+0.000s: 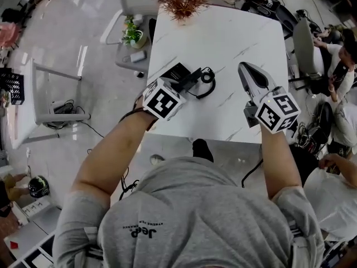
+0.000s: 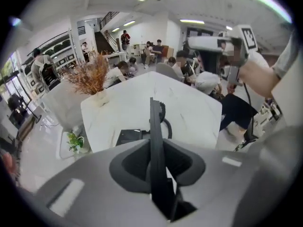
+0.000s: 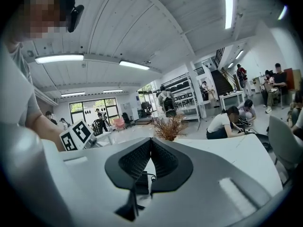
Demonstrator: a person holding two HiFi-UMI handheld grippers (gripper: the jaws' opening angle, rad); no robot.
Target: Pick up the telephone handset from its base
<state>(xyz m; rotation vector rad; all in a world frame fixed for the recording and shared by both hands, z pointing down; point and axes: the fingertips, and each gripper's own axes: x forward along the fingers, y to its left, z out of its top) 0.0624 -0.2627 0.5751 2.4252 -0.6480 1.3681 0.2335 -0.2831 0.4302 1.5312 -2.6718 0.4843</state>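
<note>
Lifting step: left gripper [image 2: 156, 150] clamps the handset [image 2: 155, 122] near its base [image 1: 175, 71]. Right gripper [image 1: 245, 70], closed and empty, hovers at 3 o'clock. Next, I judge: raise it clear, minding the cord [image 1: 208, 84].

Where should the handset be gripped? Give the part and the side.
Grip the handset at its straight middle, across the narrow faces, from above, as the left gripper does: that bar fits between the jaws, and the coiled cord trails from its far end.
</note>
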